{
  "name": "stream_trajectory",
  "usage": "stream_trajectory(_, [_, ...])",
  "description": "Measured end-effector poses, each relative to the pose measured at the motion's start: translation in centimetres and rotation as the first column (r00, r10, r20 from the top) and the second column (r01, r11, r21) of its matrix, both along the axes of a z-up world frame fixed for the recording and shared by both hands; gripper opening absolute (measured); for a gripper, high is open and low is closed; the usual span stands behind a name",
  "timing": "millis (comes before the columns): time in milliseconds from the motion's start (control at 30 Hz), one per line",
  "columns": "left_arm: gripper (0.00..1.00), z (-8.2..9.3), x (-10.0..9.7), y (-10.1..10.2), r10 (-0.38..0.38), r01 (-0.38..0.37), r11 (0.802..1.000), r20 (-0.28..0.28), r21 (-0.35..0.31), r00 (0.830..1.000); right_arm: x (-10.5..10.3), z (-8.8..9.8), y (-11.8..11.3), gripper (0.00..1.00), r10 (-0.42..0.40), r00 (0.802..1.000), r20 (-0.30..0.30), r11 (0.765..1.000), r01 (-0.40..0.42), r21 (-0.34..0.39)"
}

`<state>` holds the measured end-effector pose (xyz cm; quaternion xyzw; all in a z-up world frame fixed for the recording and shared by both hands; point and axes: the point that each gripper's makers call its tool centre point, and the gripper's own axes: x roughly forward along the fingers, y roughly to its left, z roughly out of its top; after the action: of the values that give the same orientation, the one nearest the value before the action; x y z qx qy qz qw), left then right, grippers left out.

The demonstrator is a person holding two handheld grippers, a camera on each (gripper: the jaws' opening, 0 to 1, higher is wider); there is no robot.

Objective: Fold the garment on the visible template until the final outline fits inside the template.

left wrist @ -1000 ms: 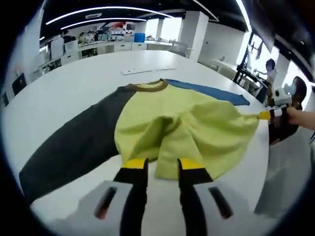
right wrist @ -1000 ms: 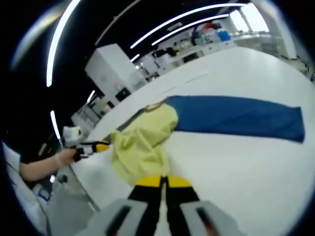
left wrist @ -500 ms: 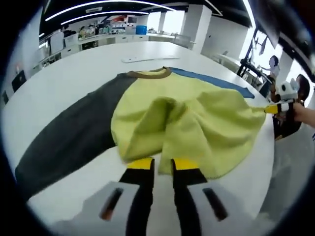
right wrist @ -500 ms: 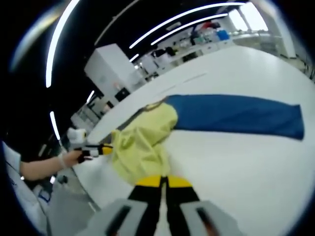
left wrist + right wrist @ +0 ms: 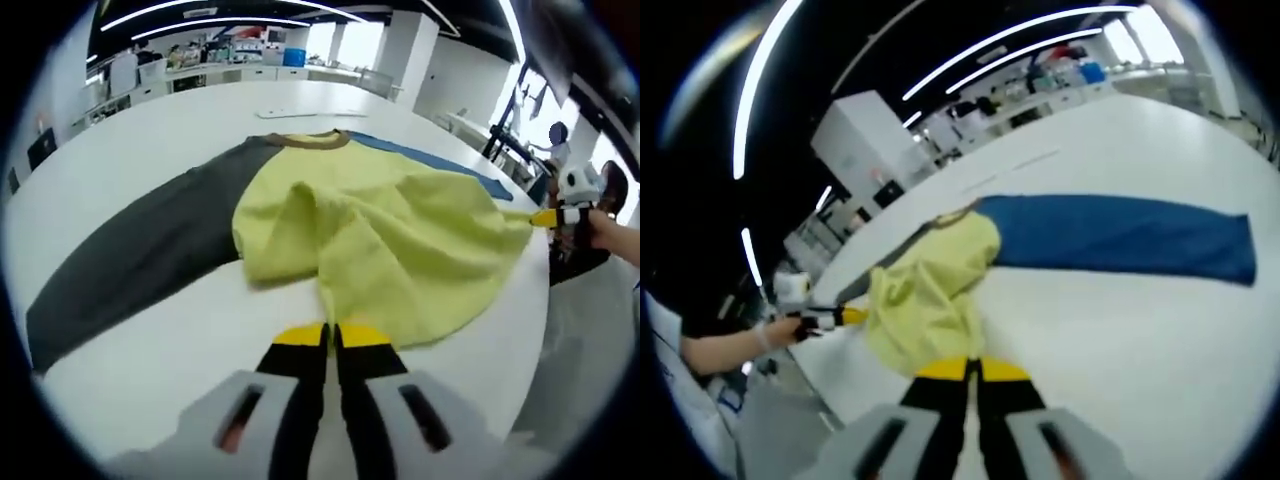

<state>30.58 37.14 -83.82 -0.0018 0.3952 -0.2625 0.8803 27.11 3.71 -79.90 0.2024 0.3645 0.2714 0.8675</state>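
left gripper (image 5: 330,335) fingers pinch garment (image 5: 390,240) hem | right gripper (image 5: 972,368) fingers likewise | template not discernible

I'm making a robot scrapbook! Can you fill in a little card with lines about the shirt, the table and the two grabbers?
garment: shirt with yellow-green body, dark grey sleeve, blue sleeve, brown collar
surface: white table
shirt state: body bunched, sleeves spread flat
left gripper: shut on shirt hem
right gripper: shut on shirt hem
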Motion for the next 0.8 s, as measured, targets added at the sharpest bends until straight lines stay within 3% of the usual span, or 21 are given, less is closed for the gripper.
stream_trajectory(433, [0.00,1.5,-6.7,1.8,0.064,-0.067,0.995,-0.048,-0.069,0.997,-2.4,-0.6,-0.5,0.00,0.014,1.000,-0.021,0.999,-0.014,-0.033])
stream_trajectory(800, [0.00,0.7,-11.1,2.0,0.063,-0.072,0.995,-0.136,-0.065,0.989,-5.3,-1.5,-0.3,0.00,0.052,0.996,-0.071,0.996,-0.057,-0.074])
